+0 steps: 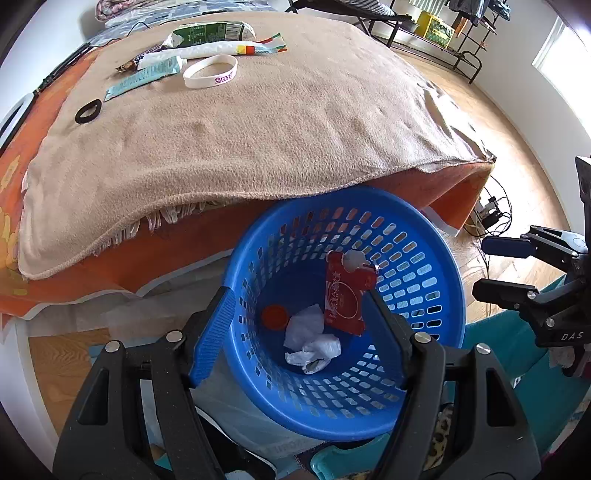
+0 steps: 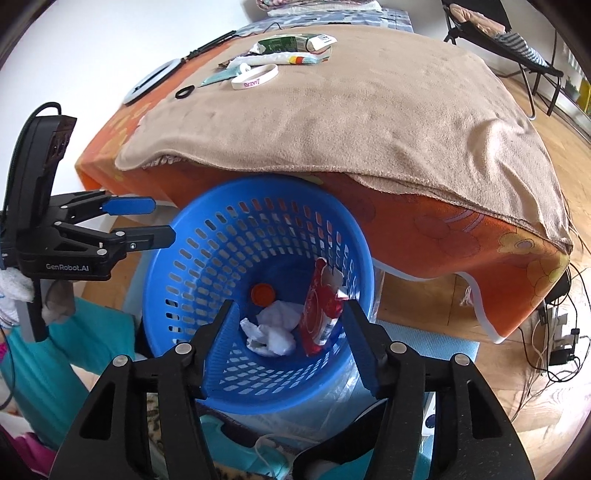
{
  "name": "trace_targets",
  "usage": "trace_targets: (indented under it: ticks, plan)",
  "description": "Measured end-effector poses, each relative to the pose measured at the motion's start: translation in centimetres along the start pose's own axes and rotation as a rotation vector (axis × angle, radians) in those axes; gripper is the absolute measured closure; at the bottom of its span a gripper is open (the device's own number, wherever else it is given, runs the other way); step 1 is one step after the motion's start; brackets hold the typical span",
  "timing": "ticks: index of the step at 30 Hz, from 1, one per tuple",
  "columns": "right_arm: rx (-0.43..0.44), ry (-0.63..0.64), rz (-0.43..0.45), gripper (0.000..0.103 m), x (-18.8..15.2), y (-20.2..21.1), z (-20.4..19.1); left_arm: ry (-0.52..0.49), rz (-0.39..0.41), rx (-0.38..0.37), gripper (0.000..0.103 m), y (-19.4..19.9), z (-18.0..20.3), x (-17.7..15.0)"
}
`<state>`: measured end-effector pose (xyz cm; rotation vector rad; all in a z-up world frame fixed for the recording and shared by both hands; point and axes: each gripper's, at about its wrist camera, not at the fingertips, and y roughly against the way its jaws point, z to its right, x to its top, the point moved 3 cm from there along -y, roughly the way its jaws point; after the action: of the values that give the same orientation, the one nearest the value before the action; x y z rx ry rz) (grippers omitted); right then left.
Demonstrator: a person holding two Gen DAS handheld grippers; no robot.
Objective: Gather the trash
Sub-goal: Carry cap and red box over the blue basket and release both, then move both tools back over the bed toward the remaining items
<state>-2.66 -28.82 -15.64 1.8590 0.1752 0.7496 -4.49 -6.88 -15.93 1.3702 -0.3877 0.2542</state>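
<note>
A blue slotted basket (image 1: 439, 236) stands on the floor against the bed; it also shows in the right wrist view (image 2: 207, 221). Inside lie a red wrapper (image 1: 345, 299), crumpled white tissue (image 1: 310, 339) and an orange cap (image 1: 274, 316). My left gripper (image 1: 299, 295) is open and empty just above the basket's rim. My right gripper (image 2: 288, 306) is open and empty over the basket too, with the red wrapper (image 2: 317, 310) below it. More trash lies far back on the tan blanket: a green carton (image 1: 207, 33), a white tube (image 1: 207, 50), a candy bar wrapper (image 1: 144, 59) and a light blue wrapper (image 1: 144, 77).
A white wristband (image 1: 210, 72) and a black ring (image 1: 88, 112) lie on the blanket (image 1: 258, 129). The orange bed sheet (image 2: 443, 236) hangs beside the basket. Cables and a power strip (image 2: 557, 339) lie on the wood floor at right. Teal fabric (image 2: 55, 354) lies below left.
</note>
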Motion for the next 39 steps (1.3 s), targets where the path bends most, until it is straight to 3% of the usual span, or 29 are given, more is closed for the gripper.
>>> trace_targets:
  ticks: [8,22,29,39]
  plan:
    - [-0.006,-0.028,0.011,0.039,0.8,0.0,0.5,0.025,0.024,0.017,0.030,0.7,-0.9,1.6]
    - [0.012,-0.123,0.024,0.035,3.9,-0.1,1.9,0.047,0.100,0.054,0.030,3.7,-4.4,7.5]
    - [0.023,-0.106,0.076,0.035,6.6,0.2,1.7,0.095,0.161,0.126,0.030,5.6,-9.2,10.2]
    - [0.004,0.000,0.236,0.035,14.0,0.3,-0.2,0.237,0.183,0.213,0.031,5.4,-16.9,12.3]
